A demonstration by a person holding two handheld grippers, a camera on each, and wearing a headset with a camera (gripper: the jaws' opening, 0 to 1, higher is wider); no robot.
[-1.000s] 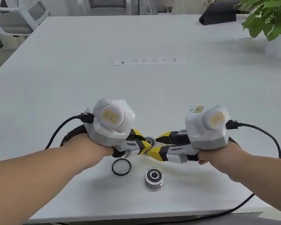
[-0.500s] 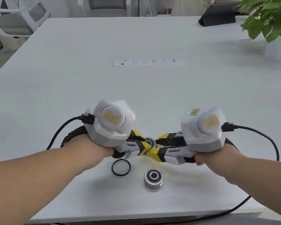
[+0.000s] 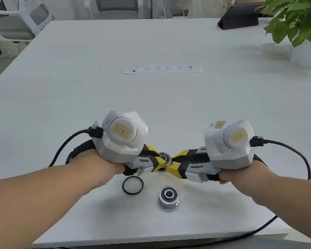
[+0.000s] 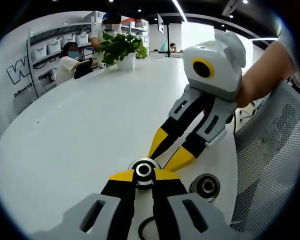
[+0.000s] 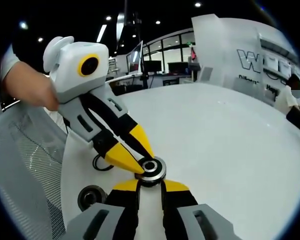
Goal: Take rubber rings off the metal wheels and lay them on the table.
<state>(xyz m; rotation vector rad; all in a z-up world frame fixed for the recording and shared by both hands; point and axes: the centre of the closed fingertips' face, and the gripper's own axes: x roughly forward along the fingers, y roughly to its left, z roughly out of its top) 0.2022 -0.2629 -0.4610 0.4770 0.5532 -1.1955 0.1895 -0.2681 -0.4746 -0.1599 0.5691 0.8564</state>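
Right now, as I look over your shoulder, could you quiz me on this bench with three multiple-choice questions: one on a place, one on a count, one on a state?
1. Where is the loose black ring?
A. On the table, just left of the free wheel
B. Beside the plant
C. Hanging from a claw

2. How many metal wheels are there?
A. One
B. Two
C. Four

3. What state is the wheel at the claws in?
A. Lying flat and untouched
B. Pinched between the claw tips
C. Broken in two

Answers:
1. A: the ring lies flat on the table, next to the free wheel.
2. B: there is the free wheel, plus the held wheel.
3. B: the left claw and right claw meet on the held wheel from opposite sides.
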